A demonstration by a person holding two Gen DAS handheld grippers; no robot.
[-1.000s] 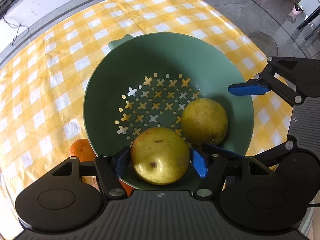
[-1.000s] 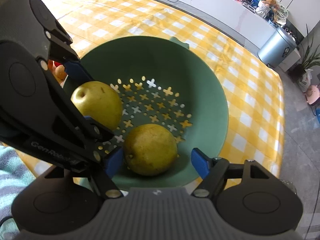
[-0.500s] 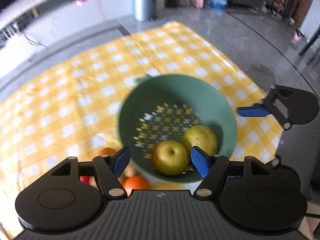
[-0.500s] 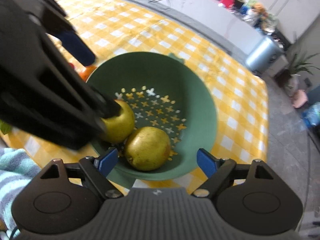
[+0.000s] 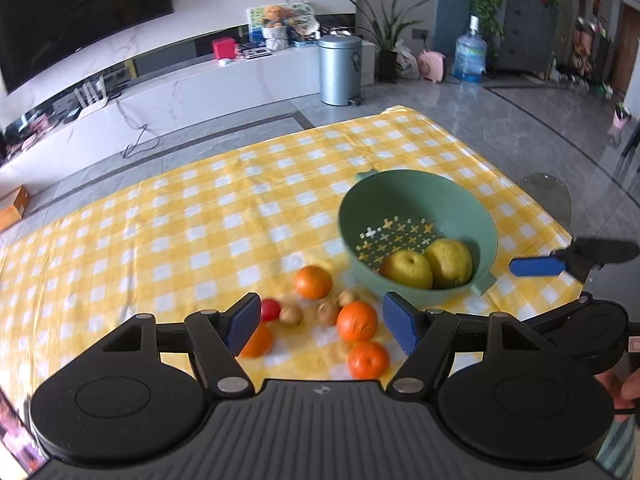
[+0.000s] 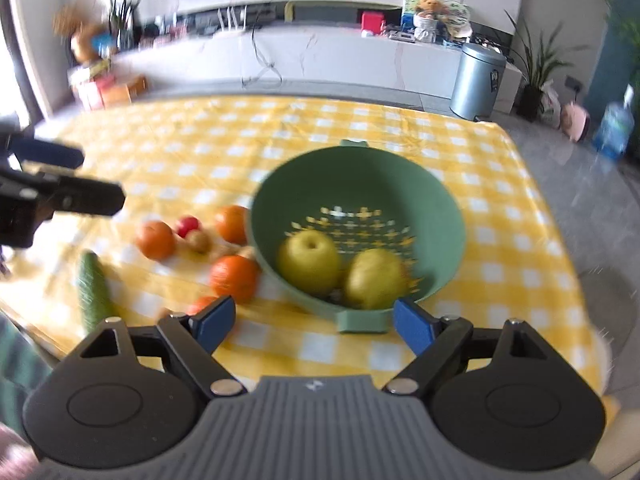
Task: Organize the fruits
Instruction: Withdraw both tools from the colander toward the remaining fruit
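A green colander (image 5: 416,200) stands on the yellow checked cloth with two yellow pears (image 5: 406,268) (image 5: 448,262) inside it. Several oranges (image 5: 357,321), a small red fruit (image 5: 270,309) and small brown fruits (image 5: 290,315) lie loose on the cloth to its left. My left gripper (image 5: 322,324) hangs open above these loose fruits with nothing between its pads. My right gripper (image 6: 314,326) is open too, back from the near handle of the colander (image 6: 400,184), holding nothing. The pears (image 6: 308,262) (image 6: 376,278) show beyond it.
A green cucumber (image 6: 93,292) lies near the table's front left edge. The checked cloth (image 5: 180,220) stretches bare to the far left. Beyond the table are a grey bin (image 5: 340,68), a white low cabinet and a tiled floor.
Both grippers have pulled back and up from the colander, leaving the two pears in it. The left one swung left over the loose fruits. Both jaws stand a little wider.
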